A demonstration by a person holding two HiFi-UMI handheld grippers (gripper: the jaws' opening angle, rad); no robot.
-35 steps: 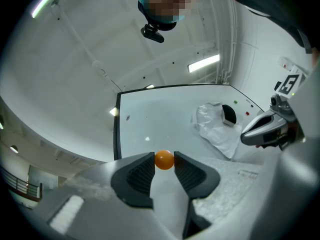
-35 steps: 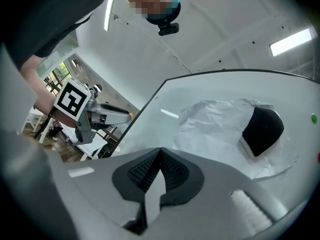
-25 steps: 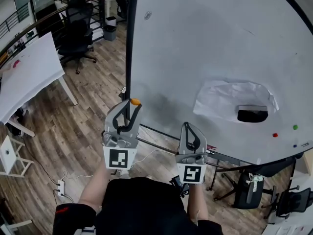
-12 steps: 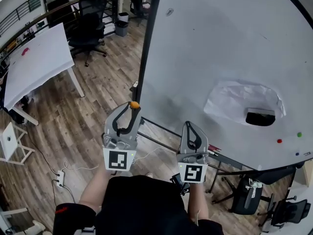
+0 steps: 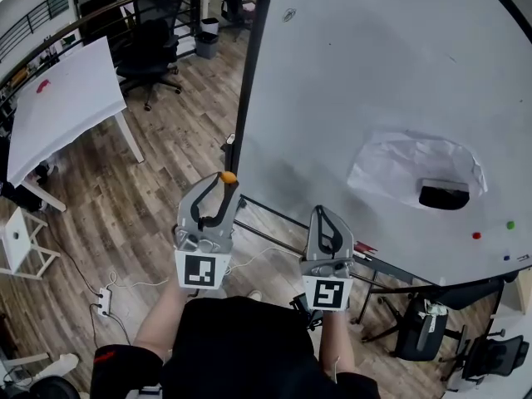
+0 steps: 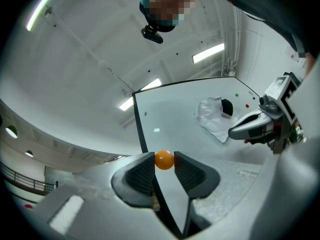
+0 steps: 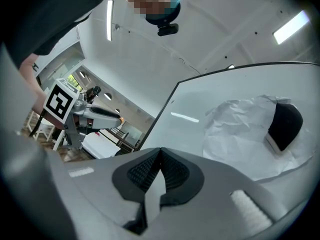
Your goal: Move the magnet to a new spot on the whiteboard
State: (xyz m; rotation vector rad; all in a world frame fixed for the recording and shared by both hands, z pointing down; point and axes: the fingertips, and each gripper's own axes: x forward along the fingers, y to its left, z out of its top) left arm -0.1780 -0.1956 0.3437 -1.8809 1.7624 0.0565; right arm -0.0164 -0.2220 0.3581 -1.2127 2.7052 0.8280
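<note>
Looks steeply down from the head, slightly up from behind left gripper [image 5: 223,181] and right gripper [image 5: 321,213], sharing the whiteboard [image 5: 374,73] at one o'clock.

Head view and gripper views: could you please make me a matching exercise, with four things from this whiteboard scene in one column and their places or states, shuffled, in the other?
Things:
1. orange magnet
2. black eraser
3. green magnet
4. right gripper

Places or states:
A. fingers together, nothing between them
B. on the crumpled paper that hangs on the whiteboard
C. gripped by the left gripper
D. low on the whiteboard, close to the red magnet

Pairs: 1-C, 2-B, 3-D, 4-A.
</note>
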